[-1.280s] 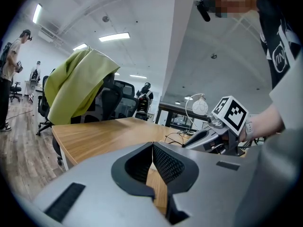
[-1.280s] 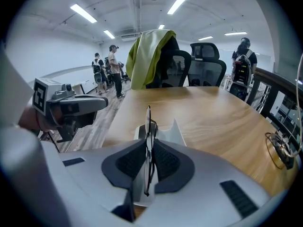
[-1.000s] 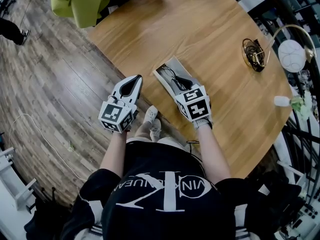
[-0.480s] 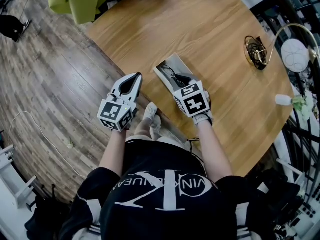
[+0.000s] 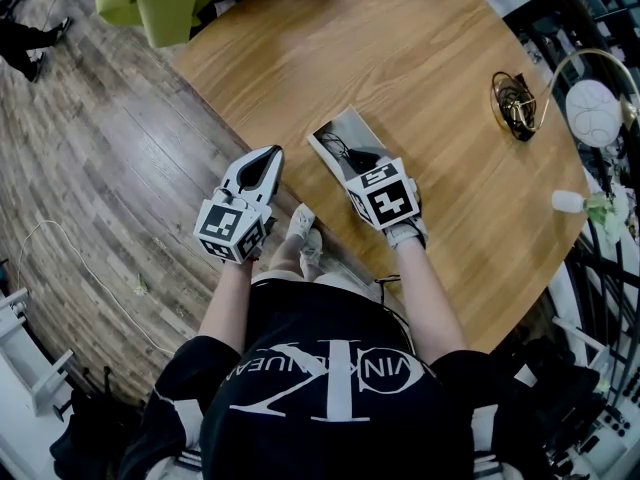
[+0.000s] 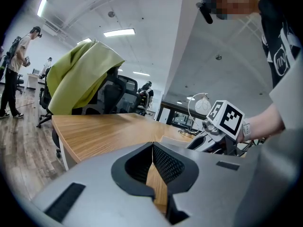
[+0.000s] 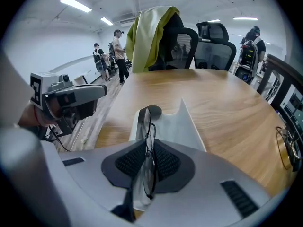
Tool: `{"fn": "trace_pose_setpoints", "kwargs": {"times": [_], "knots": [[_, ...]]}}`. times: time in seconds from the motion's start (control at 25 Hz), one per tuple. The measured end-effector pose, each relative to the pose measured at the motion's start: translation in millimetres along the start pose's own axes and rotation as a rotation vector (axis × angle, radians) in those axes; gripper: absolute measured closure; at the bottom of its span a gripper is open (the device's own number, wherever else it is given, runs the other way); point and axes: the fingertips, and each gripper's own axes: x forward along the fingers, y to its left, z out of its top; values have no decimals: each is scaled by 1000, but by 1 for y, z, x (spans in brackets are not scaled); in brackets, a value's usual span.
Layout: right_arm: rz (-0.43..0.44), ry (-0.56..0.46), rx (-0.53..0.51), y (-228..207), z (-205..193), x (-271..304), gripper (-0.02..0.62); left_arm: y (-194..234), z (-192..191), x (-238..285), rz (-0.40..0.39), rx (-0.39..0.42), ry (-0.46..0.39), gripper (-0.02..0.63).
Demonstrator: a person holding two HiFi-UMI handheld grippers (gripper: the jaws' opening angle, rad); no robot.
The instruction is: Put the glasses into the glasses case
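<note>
Right tongs [image 7: 147, 144] pinch thin black wire-rimmed glasses [image 7: 146, 124] over the smooth white open case [image 7: 180, 126] — left tongs [image 6: 152, 144], left of it, closed and empty.

Light wooden surface [image 5: 420, 48], rounded edge, mostly bare grain. An open pale glasses case [image 5: 332, 134] lies on it at about 7 o'clock, close to the near edge. Over at 3 o'clock, well apart, sits a small gold wire object [image 5: 513, 103] near the rim.

Two grippers: the left hand-held gripper [image 5: 262, 160] and the right hand-held gripper [image 5: 362, 159]. One pair of glasses [image 7: 147, 148], one glasses case [image 7: 176, 122], one desk [image 5: 400, 48]. One yellow-green cloth [image 5: 150, 3] at eleven o'clock. Two office chairs [image 7: 215, 41].
</note>
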Motion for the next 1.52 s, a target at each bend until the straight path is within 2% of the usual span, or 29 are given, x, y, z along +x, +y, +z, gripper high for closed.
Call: {"fn": "trace_pose_setpoints", "kwargs": {"times": [0.8, 0.96, 1.12, 1.52], "knots": [[7, 0, 82, -4, -2, 1, 525, 8, -2, -9, 8, -24, -6, 588], [9, 7, 86, -3, -3, 2, 522, 16, -11, -13, 15, 0, -2, 588], [16, 7, 96, -4, -3, 2, 520, 15, -3, -11, 15, -32, -12, 588], [32, -10, 128, -3, -1, -4, 496, 14, -3, -11, 13, -30, -10, 588]]}}
